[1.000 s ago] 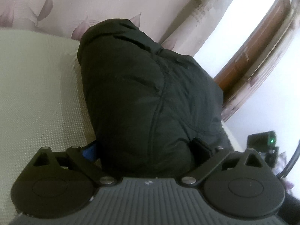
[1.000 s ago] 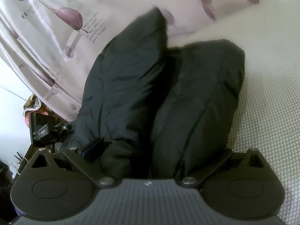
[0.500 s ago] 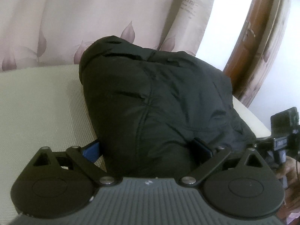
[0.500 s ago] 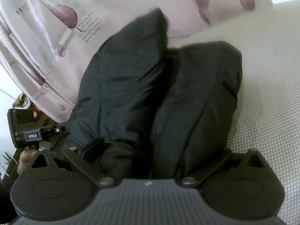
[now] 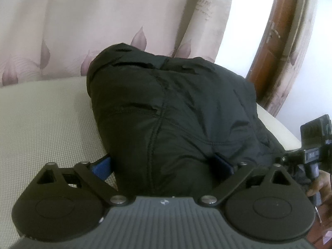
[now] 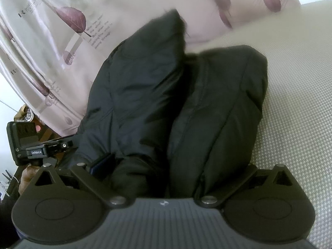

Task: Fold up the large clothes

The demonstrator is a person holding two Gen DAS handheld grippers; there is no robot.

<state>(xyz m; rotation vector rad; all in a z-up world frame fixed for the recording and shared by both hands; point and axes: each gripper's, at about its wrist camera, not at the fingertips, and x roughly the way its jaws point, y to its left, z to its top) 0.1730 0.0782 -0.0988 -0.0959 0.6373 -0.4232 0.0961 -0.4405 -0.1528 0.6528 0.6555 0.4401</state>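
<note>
Where both jaws pinch, the black jacket [image 5: 170, 124] bunches between.

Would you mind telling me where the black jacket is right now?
The black jacket fills the centre of both wrist views, bunched on the cream cushion in front of the leaf-print curtain, with each gripper's fingers around its near edge.

I see the jacket [image 5: 176, 112] as smooth, faintly shiny black cloth; the mattress [image 5: 41, 124] coarse woven; the curtain [image 5: 103, 31] satiny.

left hand-held gripper [image 5: 164, 164] tilted upward, more curtain [image 5: 108, 27] showing behind jacket [image 5: 176, 114]
</note>
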